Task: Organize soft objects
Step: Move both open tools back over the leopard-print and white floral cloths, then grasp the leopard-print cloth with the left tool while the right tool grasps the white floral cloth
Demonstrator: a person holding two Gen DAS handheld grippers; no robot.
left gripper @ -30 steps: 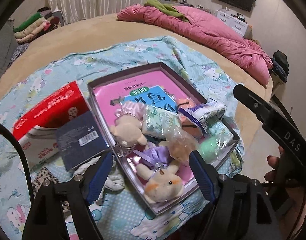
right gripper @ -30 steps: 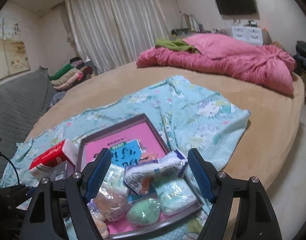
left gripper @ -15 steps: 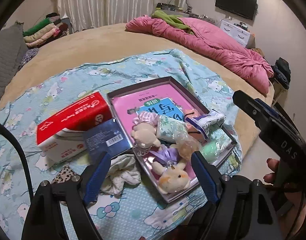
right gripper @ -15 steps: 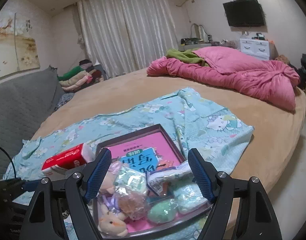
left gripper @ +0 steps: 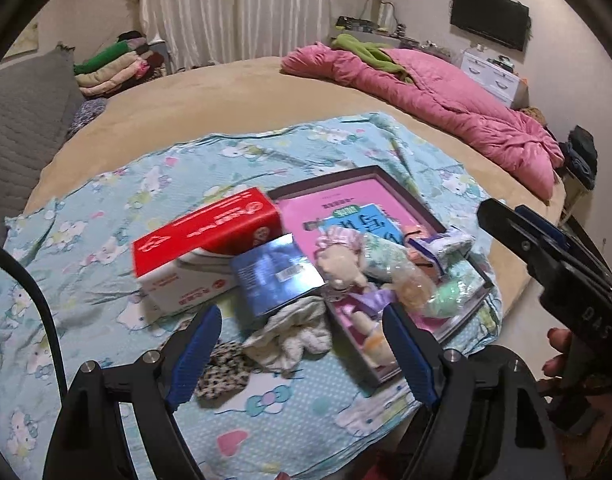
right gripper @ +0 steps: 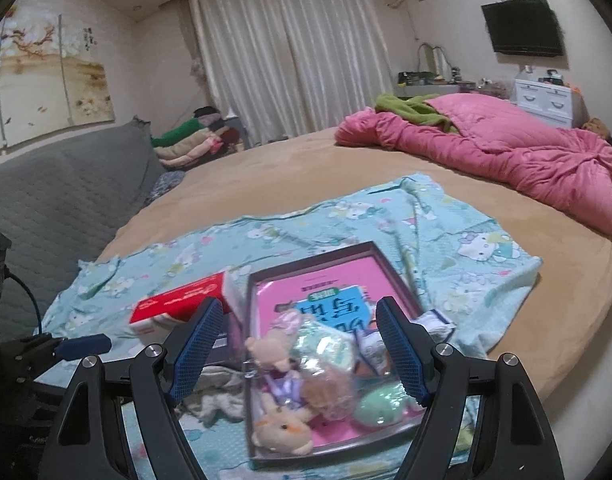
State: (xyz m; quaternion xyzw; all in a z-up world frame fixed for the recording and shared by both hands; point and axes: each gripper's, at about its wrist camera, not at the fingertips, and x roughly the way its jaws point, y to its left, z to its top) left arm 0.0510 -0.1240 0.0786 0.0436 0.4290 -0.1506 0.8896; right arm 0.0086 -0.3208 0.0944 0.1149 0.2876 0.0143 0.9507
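Note:
A dark-rimmed tray (left gripper: 330,178) on a blue cartoon-print blanket (left gripper: 106,280) holds a pink book, plush animals (left gripper: 342,268), wrapped soft packets and a green ball (left gripper: 450,294). Left of it lie a crumpled white cloth (left gripper: 302,336) and a leopard-print cloth (left gripper: 222,368). My left gripper (left gripper: 301,312) hovers open above these cloths, holding nothing. My right gripper (right gripper: 298,308) hangs open above the tray (right gripper: 318,258) and its plush toys (right gripper: 266,354), also with nothing between its fingers. One of its fingers (left gripper: 518,224) shows at the right of the left wrist view.
A red-and-white tissue box (left gripper: 202,232) and a dark blue box (left gripper: 274,276) sit left of the tray. The blanket lies on a round tan bed with a pink quilt (right gripper: 506,160) at the back. A grey sofa (right gripper: 46,200) and folded clothes (right gripper: 194,140) stand beyond.
Both grippers have drawn back and up from the tray, so its contents look smaller and lower. The tissue box and more of the room have come into view. Nothing was taken hold of.

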